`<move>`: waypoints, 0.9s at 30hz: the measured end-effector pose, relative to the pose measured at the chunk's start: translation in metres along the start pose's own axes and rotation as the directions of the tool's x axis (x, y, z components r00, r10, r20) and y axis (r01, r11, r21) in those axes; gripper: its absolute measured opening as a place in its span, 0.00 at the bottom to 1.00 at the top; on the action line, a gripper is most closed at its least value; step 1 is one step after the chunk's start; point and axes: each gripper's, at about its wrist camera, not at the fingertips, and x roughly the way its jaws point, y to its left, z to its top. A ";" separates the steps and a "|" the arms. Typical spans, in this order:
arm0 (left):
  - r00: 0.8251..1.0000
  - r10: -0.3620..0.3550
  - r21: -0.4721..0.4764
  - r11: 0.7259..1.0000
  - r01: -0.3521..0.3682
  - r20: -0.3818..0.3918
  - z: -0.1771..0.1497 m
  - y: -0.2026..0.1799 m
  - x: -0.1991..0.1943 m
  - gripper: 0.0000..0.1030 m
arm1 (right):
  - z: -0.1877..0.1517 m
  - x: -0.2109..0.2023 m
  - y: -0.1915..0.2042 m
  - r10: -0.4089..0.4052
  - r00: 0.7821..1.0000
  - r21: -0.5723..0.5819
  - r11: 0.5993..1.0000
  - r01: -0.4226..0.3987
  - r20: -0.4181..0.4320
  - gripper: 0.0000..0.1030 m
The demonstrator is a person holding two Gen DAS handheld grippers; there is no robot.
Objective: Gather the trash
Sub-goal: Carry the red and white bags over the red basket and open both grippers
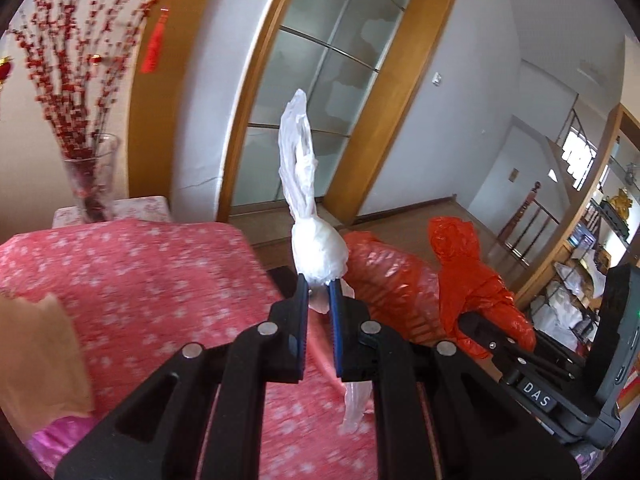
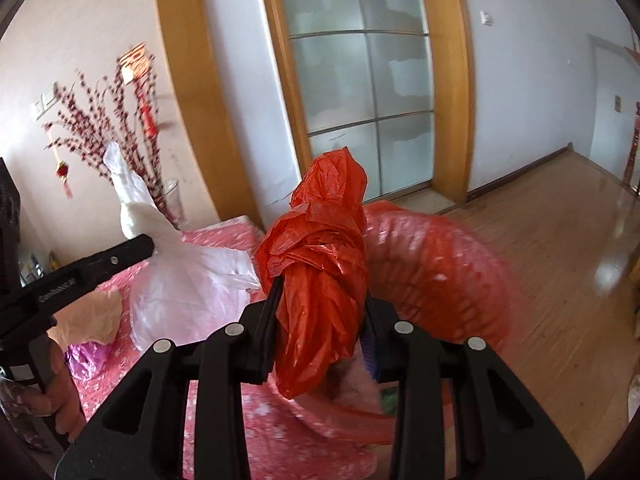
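My left gripper (image 1: 320, 292) is shut on a white plastic bag (image 1: 318, 250) just below its knotted ball, and the bag's twisted tail sticks up. Beside it my right gripper (image 2: 322, 296) is shut on the bunched rim of a red plastic bag (image 2: 320, 264). The red bag's wide mouth (image 2: 432, 276) hangs open behind and to the right. In the right wrist view the white bag (image 2: 180, 280) spreads out to the left under the left gripper (image 2: 140, 250). From the left wrist, the red bag (image 1: 468, 280) and the right gripper (image 1: 468, 322) are to the right.
Under both bags is a table with a pink flowered cloth (image 1: 140, 280). On it lie brown paper (image 1: 40, 352) and a magenta plastic scrap (image 1: 60, 436). A glass vase of red branches (image 1: 90, 176) stands behind. A frosted glass door (image 2: 360, 80) and wooden floor (image 2: 560, 260) lie beyond.
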 end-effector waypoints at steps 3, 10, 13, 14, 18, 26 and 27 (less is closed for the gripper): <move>1.000 -0.025 0.013 1.000 0.025 -0.006 0.002 -0.015 0.012 0.11 | 0.003 -0.001 -0.017 -0.019 1.000 0.024 1.000 0.018 0.009 0.34; 0.998 -0.061 0.029 0.998 0.062 -0.021 0.004 -0.036 0.033 0.11 | 0.004 0.000 -0.035 -0.043 0.999 0.051 0.998 0.042 0.012 0.34; 0.997 -0.065 0.032 0.997 0.066 -0.031 0.004 -0.042 0.042 0.11 | 0.005 0.002 -0.041 -0.051 0.999 0.060 0.997 0.050 0.014 0.34; 0.997 -0.066 0.033 0.997 0.067 -0.034 0.003 -0.045 0.045 0.11 | 0.006 0.002 -0.044 -0.054 0.998 0.064 0.997 0.053 0.015 0.34; 0.996 -0.070 0.029 0.997 0.071 -0.048 0.003 -0.048 0.057 0.11 | 0.007 0.004 -0.050 -0.061 0.998 0.071 0.996 0.059 0.019 0.34; 0.995 -0.077 0.026 0.997 0.079 -0.062 0.004 -0.051 0.070 0.12 | 0.008 0.010 -0.057 -0.064 0.998 0.086 0.994 0.062 0.019 0.34; 0.996 -0.072 0.021 0.997 0.073 -0.059 0.003 -0.051 0.071 0.15 | 0.008 0.011 -0.058 -0.065 0.998 0.088 0.994 0.063 0.019 0.35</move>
